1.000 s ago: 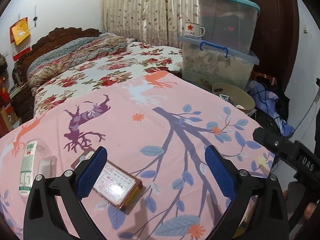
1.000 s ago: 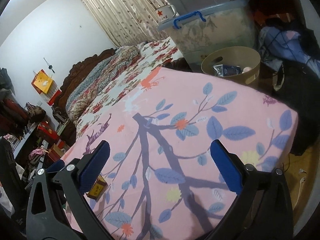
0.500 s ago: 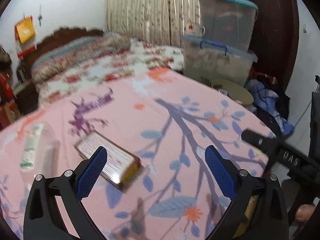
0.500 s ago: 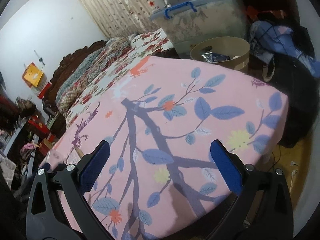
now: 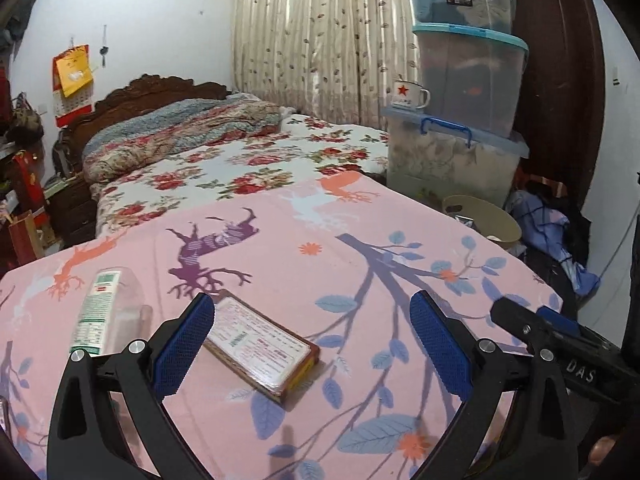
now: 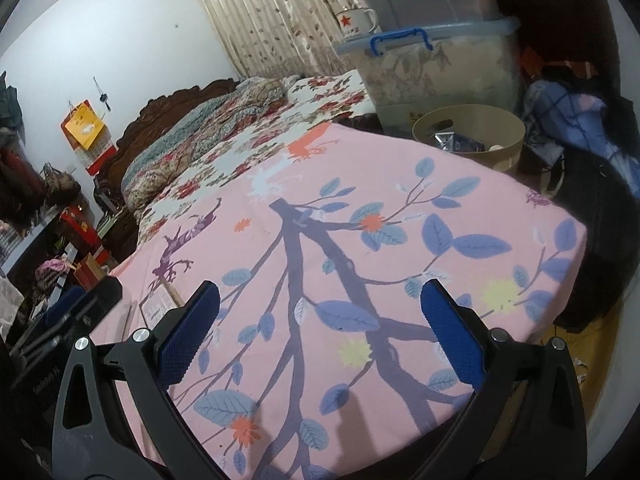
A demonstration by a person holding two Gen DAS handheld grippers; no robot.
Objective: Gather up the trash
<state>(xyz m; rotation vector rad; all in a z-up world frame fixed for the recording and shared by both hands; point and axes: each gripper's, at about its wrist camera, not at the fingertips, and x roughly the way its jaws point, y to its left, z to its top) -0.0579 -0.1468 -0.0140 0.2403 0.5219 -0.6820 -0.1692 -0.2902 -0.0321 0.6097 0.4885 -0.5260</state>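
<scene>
Both grippers gaping, holding nothing.
Left gripper (image 5: 312, 344) above box (image 5: 262, 346), bottle (image 5: 106, 310) lower left (right gripper (image 6: 320, 334) over pink cloth (image 6: 360, 208)).

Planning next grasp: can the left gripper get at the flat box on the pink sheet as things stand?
Probably yes. The left gripper is open and empty, the flat box lies just ahead by its left finger, top exposed; the clear bottle lies apart to the side.

Both tools (image 5: 308, 344) (image 6: 320, 332) gape — empty.
</scene>
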